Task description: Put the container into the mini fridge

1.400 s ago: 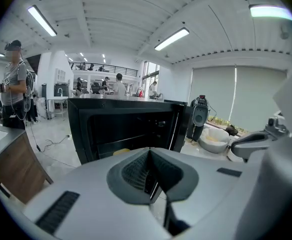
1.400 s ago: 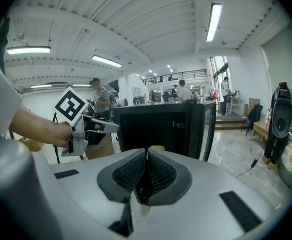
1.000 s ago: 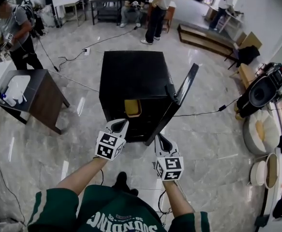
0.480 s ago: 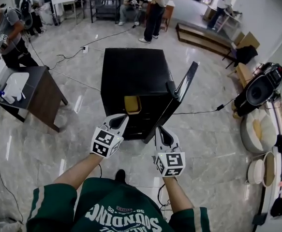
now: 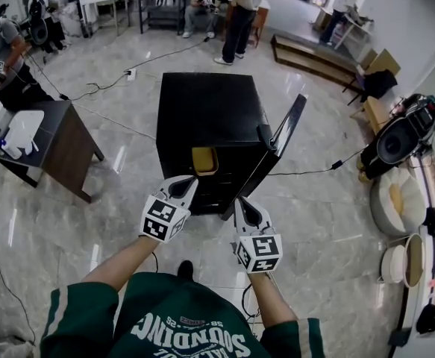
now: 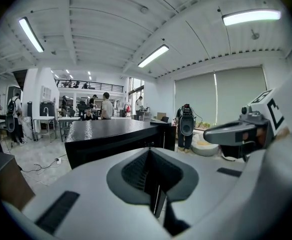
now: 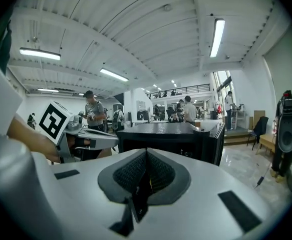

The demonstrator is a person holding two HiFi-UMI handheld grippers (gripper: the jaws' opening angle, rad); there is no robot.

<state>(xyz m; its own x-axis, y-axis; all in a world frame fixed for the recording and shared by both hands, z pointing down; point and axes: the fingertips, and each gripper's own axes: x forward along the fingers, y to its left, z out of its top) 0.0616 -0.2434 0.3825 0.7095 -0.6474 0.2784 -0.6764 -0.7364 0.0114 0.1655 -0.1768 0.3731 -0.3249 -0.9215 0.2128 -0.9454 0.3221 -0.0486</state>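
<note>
Tan-yellow boxy container (image 5: 204,160) sits just inside the open front of the black box-shaped mini fridge (image 5: 210,110), at the top of the cavity and close to its front lip. It looks placed already, though the head view cannot show how deep it goes or which way its long axis runs.

Neither gripper has anything in it. The left gripper (image 5: 185,186) has its jaws pressed together with nothing between them, as its own view shows plainly. The right gripper (image 5: 242,204) is the same: jaws closed on nothing.

From the left gripper the container lies at 12 o'clock, near but apart. From the right gripper it lies at about 11 o'clock and farther off. So the left hand is the nearer one if the container wants a nudge deeper.

The fridge's flat black door (image 5: 286,134) stands swung open at roughly 1 o'clock from the right gripper, with its free edge near that gripper's tip. I judge that shutting it is what remains, and that it falls to the right hand. The swing should clear the container only if the container sits fully behind the lip.
</note>
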